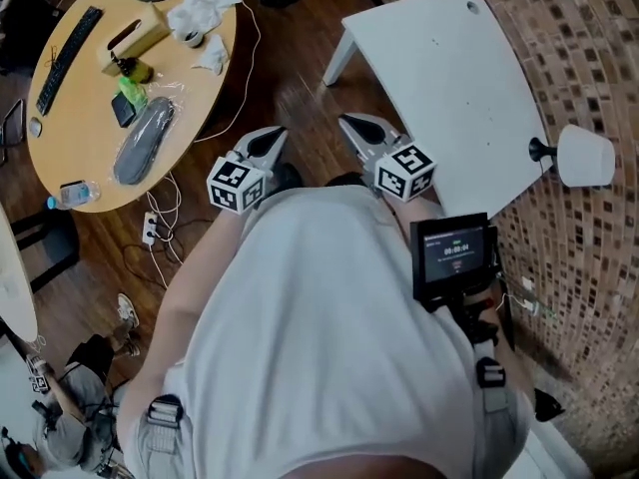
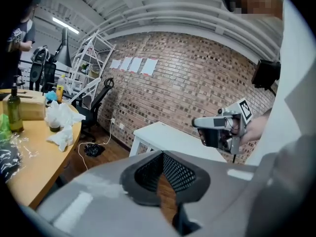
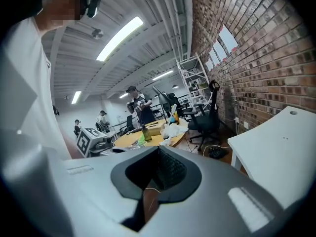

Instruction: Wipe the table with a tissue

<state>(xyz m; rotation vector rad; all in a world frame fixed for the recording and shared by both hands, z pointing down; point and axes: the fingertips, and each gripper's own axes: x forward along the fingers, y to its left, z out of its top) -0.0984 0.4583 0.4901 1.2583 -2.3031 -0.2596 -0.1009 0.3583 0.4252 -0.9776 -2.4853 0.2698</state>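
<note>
Crumpled white tissues (image 1: 205,10) lie on the round wooden table (image 1: 80,138) at the upper left; they also show in the left gripper view as tissues (image 2: 60,118) and, far off, in the right gripper view as tissues (image 3: 173,129). A white table (image 1: 449,78) stands bare at the upper right, near the brick wall. Both grippers hang over the wooden floor between the two tables. My left gripper (image 1: 272,138) has its jaws together and holds nothing. My right gripper (image 1: 352,123) looks the same, shut and empty. Each gripper sees the other beside it: right gripper (image 2: 222,127), left gripper (image 3: 94,141).
The round table carries a keyboard (image 1: 68,58), a green bottle (image 2: 14,110), a grey bag (image 1: 145,143) and a water bottle (image 1: 72,196). A power strip (image 1: 150,230) and cables lie on the floor. An office chair (image 2: 94,102) stands beyond. People (image 3: 138,105) stand far back.
</note>
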